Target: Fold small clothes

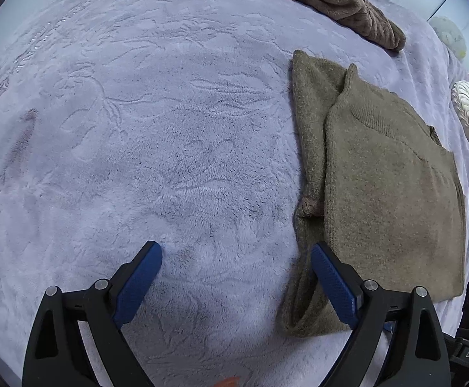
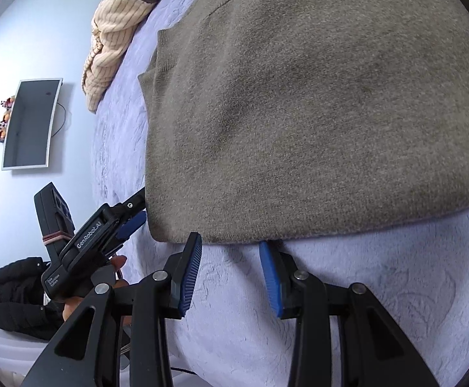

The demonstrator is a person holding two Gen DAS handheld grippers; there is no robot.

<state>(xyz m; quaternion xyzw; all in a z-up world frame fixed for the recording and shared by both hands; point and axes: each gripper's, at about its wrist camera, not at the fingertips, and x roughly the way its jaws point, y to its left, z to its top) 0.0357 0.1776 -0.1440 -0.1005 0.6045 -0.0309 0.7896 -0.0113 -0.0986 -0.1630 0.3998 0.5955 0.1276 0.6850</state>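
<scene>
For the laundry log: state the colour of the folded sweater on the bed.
The sweater is plain olive-brown knit, clearest in the left wrist view.

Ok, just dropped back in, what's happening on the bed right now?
A person with a gripper in each hand is folding an olive-brown sweater on the lilac blanket. It lies partly folded. The left gripper hangs open by the sweater's near left edge, gripping nothing. The right gripper sits at the hem, open, nothing between its pads. More clothes wait at the far edge.

The left claw (image 1: 236, 251) hangs wide open over the lilac blanket (image 1: 137, 129), beside the folded olive sweater (image 1: 392, 193).
</scene>
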